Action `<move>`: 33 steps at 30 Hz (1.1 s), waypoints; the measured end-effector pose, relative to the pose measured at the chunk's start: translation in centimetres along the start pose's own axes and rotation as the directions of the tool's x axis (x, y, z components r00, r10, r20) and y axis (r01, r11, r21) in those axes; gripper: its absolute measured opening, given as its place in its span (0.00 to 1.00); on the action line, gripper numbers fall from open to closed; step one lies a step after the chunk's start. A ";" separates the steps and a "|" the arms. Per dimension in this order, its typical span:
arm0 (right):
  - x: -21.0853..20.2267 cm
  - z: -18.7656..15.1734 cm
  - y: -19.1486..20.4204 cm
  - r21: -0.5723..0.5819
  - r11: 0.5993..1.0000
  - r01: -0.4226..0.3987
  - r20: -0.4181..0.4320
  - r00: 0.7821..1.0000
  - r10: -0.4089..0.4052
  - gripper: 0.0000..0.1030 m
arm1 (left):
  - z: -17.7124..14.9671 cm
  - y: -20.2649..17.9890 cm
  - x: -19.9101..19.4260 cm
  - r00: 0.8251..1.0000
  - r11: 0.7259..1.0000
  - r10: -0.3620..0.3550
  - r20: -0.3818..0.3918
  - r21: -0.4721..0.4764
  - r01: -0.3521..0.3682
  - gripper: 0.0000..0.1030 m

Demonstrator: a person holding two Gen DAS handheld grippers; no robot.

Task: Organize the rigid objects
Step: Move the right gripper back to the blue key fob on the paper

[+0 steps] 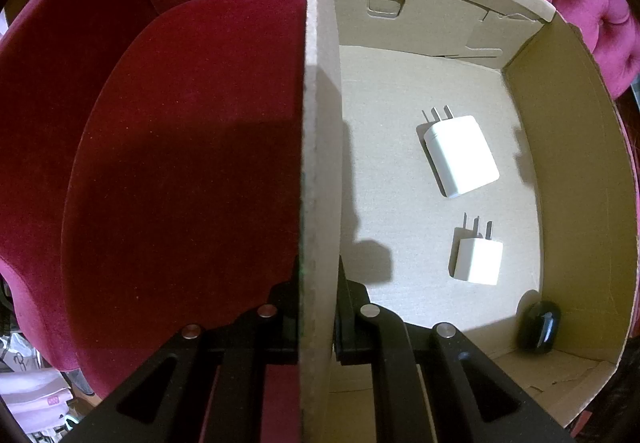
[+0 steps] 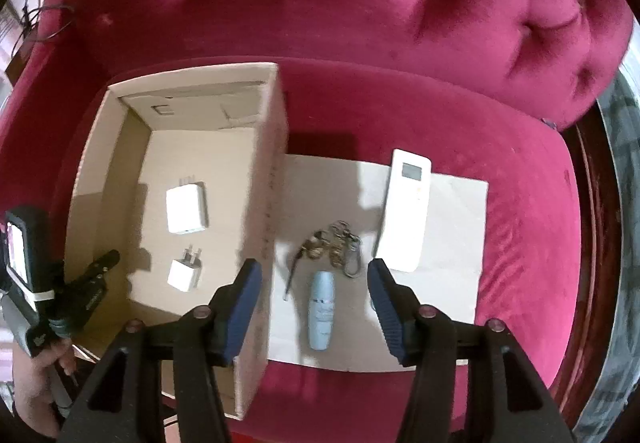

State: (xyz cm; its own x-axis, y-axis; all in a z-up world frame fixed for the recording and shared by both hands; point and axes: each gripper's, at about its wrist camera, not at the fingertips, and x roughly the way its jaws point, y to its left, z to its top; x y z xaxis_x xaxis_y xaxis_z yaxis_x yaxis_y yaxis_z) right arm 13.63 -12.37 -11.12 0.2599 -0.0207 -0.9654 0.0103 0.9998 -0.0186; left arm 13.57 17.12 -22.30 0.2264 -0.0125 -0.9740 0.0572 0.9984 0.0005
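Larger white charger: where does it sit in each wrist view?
Left wrist: larger white charger right of centre, on the box floor, prongs toward the top.
Right wrist: same charger left of centre, inside the box.
Shared landmark: smaller white charger just below it in both.

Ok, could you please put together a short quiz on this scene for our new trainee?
1. How many white chargers lie inside the cardboard box?
2. True or false: the left gripper is shut on the box's wall.
3. In its own view, which thing lies framed by the open right gripper? A. the remote B. the blue bottle C. the keyring

Key: 1. two; 2. true; 3. B
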 end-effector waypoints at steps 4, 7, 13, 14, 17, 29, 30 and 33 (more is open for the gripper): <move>0.4 -0.7 -1.3 0.006 1.000 0.029 -0.005 1.000 -0.029 0.59 | 0.0 -0.1 0.0 1.000 1.000 0.002 0.000 0.001 -0.002 0.10; 1.1 -1.4 -2.3 0.001 0.998 0.057 -0.008 0.998 -0.057 0.60 | 0.0 0.0 0.0 1.000 1.000 0.000 0.000 -0.003 0.000 0.10; 3.3 -2.6 -4.1 0.038 0.998 0.045 -0.029 0.999 -0.043 0.74 | 0.0 0.0 0.0 1.000 1.000 0.001 0.000 -0.001 -0.001 0.10; 3.7 -2.8 -4.4 0.044 0.998 0.044 -0.030 0.999 -0.042 0.77 | 0.0 0.0 0.0 1.000 1.000 0.001 0.000 0.000 -0.001 0.10; 4.7 -3.2 -5.1 0.060 0.997 0.043 -0.033 0.999 -0.041 0.82 | 0.0 0.0 0.0 1.000 1.000 0.002 0.000 0.001 -0.002 0.10; 10.1 -5.0 -7.6 0.089 0.995 0.035 -0.062 0.998 -0.029 0.97 | -0.1 -0.1 0.1 1.000 1.000 0.004 0.001 0.000 -0.004 0.10; 10.5 -5.1 -7.8 0.086 0.995 0.042 -0.067 0.997 -0.036 0.97 | -0.1 -0.1 0.1 1.000 1.000 0.005 0.001 0.001 -0.005 0.10; 11.5 -5.4 -8.2 0.081 0.995 0.056 -0.074 0.996 -0.050 0.97 | -0.1 -0.3 0.1 1.000 1.000 0.010 0.001 0.004 -0.010 0.10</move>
State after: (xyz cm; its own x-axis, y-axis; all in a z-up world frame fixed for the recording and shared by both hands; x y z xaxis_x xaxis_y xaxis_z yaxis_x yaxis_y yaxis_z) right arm 11.33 -20.78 -23.45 0.1872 -0.0706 -0.9798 0.1027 0.9934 -0.0519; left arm 13.43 16.81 -22.45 0.2282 -0.0029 -0.9736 0.0591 0.9982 0.0109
